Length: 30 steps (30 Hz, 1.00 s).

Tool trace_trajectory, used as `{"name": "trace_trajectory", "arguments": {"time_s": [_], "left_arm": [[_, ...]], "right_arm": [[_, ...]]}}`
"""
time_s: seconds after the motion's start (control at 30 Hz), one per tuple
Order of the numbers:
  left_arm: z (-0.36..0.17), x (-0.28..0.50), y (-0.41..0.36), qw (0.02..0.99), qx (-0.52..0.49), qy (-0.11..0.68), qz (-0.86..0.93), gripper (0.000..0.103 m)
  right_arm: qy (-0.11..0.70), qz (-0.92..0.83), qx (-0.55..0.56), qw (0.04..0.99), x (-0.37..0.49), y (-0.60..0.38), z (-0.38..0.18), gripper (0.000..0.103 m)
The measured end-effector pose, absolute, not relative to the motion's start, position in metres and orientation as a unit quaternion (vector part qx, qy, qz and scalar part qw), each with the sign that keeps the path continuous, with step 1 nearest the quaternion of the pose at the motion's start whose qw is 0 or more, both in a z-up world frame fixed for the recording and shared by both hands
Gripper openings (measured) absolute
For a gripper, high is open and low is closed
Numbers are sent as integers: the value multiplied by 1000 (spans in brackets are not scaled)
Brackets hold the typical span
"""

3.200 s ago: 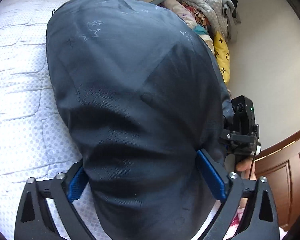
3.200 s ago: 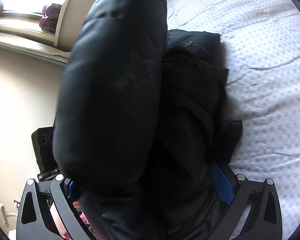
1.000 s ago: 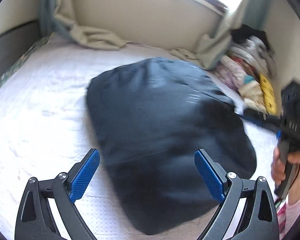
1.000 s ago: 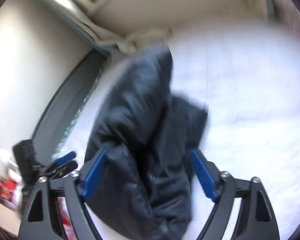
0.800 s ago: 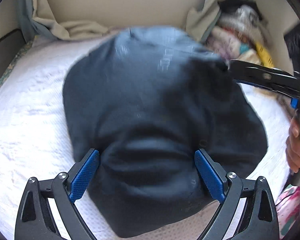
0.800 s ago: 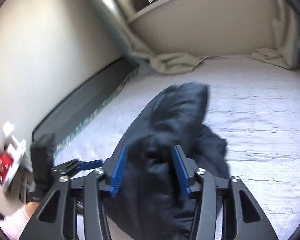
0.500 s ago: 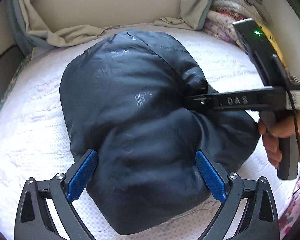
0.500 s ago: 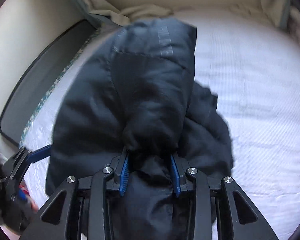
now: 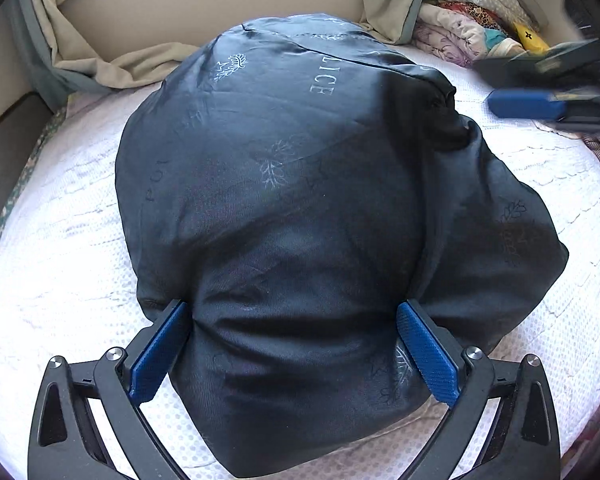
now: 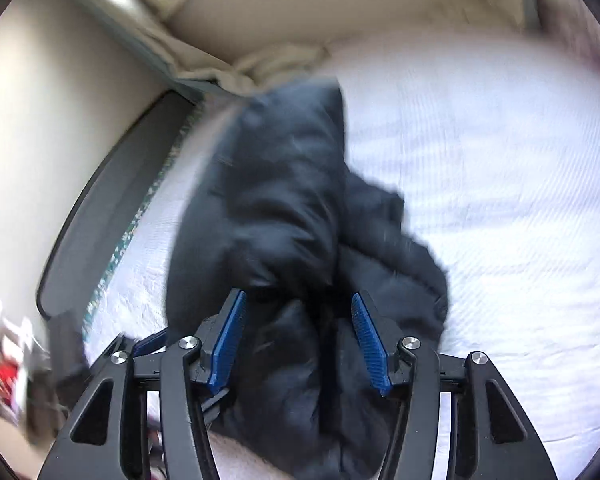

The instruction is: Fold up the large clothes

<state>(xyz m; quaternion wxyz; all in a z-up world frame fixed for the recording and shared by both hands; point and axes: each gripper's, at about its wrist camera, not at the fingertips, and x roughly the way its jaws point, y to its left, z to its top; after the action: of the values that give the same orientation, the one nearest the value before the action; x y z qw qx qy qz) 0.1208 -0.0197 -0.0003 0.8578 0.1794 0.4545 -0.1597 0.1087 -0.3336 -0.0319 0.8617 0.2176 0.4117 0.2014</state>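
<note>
A dark navy padded jacket with pale printed lettering lies bunched in a rounded heap on the white quilted bed. My left gripper straddles its near end. The jaws are opening at their widest and the puffy fabric fills the gap between the blue pads. In the right wrist view, which is blurred, the jacket lies lengthwise. My right gripper hovers over its near end, jaws opening, with dark fabric below and between the pads but not pinched. The right gripper's blue pad shows blurred at the jacket's far right.
A pile of folded patterned clothes sits in the far right corner of the bed. A beige curtain drapes onto the bed's far edge. A dark bed frame runs along the wall on the left. White bedding stretches to the right of the jacket.
The left gripper dropped down over the jacket, so its near end now sits between the pads. The right gripper, shut on a fold half a second ago, has widened and drawn back off it.
</note>
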Motion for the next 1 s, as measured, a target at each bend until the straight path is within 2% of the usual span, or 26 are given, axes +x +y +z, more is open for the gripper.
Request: {"name": "trace_trajectory", "arguments": {"time_s": [0.07,0.2,0.3,0.43,0.47,0.53,0.6,0.67,0.8,1.0], "left_arm": [[1,123,-20,858,180,456,-156,103],[9,120,-21,859,168,462,-145,103],[20,117,-17,859,150,469,-138,103],[37,106,-13,867,156,458,-119,102],[44,99,-12,872,160,449,-112,102],[56,87,-7,881,166,432,-101,102],[68,74,-1,889,169,416,-88,102],[78,59,5,898,165,402,-71,102],[94,23,12,908,151,388,-50,102],[104,-27,4,917,147,367,-58,102]], "right_arm": [[402,233,205,861,98,-326,-20,51],[456,237,152,844,95,-300,-46,37],[488,197,120,842,99,-294,-81,37],[504,177,148,832,109,-303,-105,38],[504,175,165,829,110,-307,-103,40],[489,181,191,831,107,-315,-87,52],[464,176,192,846,104,-314,-60,80],[447,167,185,859,88,-318,-40,88],[407,143,170,886,38,-321,-15,99],[430,124,120,886,-20,-302,-9,103]]}}
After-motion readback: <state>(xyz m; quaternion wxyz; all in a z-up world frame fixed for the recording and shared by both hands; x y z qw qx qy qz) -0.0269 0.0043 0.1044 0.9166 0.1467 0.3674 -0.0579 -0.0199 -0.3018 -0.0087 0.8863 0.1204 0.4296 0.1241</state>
